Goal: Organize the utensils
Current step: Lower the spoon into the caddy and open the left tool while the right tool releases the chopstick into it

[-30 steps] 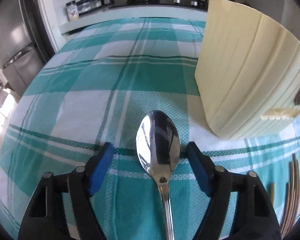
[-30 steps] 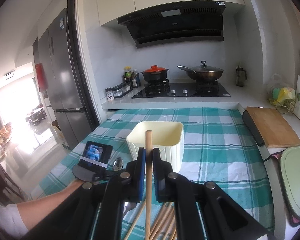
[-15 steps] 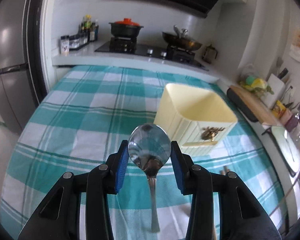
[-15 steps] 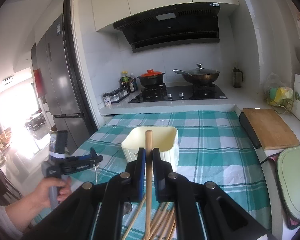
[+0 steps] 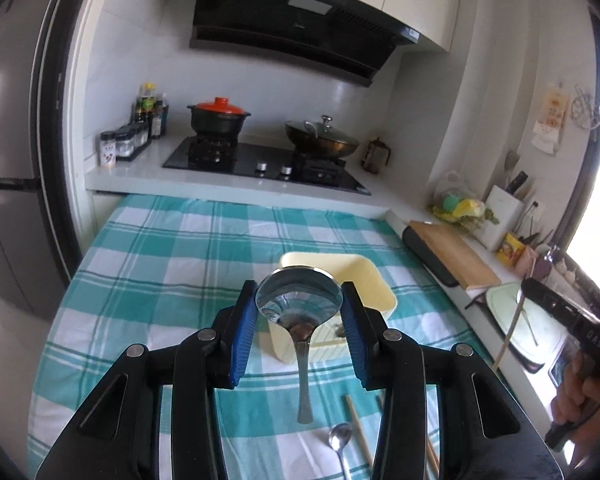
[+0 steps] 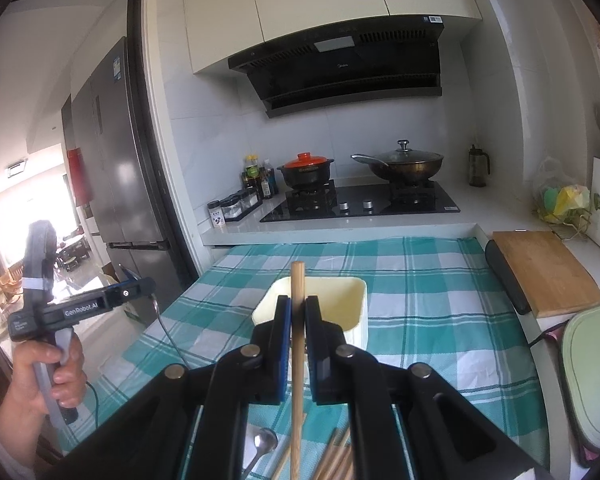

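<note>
- Spoon (image 5: 299, 305) sits clamped by its bowl between the blue pads of the left gripper (image 5: 299, 320), handle hanging down above the checked tablecloth (image 5: 160, 280).
- Just beyond the spoon stands the cream container (image 5: 374, 286), open at the top, resting on the cloth.
- The right gripper (image 6: 298, 344) is closed on a single wooden chopstick (image 6: 298, 320), held upright, its top end in line with the container (image 6: 340, 300) behind it.
- More chopsticks (image 6: 336, 460) lie loose on the cloth below the right gripper, beside a second spoon (image 6: 262, 442).
- In the left view that second spoon (image 5: 339, 438) lies near a chopstick (image 5: 358, 428) on the cloth.
- A wooden cutting board (image 6: 544, 272) rests on the counter to the right.
</note>
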### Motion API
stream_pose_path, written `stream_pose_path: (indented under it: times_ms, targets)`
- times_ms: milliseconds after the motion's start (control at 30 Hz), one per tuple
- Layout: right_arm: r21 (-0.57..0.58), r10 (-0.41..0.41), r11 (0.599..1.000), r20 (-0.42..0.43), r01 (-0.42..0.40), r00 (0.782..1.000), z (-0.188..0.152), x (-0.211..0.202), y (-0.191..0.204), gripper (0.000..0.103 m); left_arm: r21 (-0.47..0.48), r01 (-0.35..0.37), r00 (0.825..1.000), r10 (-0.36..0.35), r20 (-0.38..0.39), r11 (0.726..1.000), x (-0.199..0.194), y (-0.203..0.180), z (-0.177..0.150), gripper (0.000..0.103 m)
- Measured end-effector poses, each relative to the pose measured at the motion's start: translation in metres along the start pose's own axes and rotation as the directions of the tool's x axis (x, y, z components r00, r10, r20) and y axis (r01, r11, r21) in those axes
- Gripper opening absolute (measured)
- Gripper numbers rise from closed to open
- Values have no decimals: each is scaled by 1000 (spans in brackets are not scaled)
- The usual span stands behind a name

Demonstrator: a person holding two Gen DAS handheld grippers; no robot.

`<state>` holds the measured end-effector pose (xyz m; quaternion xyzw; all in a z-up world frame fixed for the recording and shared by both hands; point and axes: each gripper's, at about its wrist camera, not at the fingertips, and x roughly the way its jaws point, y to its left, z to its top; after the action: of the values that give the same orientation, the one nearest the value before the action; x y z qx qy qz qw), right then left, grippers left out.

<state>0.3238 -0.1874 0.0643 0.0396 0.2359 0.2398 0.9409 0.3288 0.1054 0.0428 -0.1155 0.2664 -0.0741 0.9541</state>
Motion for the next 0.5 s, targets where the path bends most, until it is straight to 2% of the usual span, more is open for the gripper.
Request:
stream_pose_path:
  times_ms: [233,400,500]
  targets:
    - [41,-5,999,25,4,1000,38,30,-11,7,19,45,999,-46,28,999,9,-12,53,41]
    - [32,-33,999,93,30,995,86,62,-18,7,55,39,998,-41,37,998,41,-26,87,41]
    - [38,-6,999,145,0,989,108,85,-23,7,72,25,999,-27,30,997,68,-33,99,41]
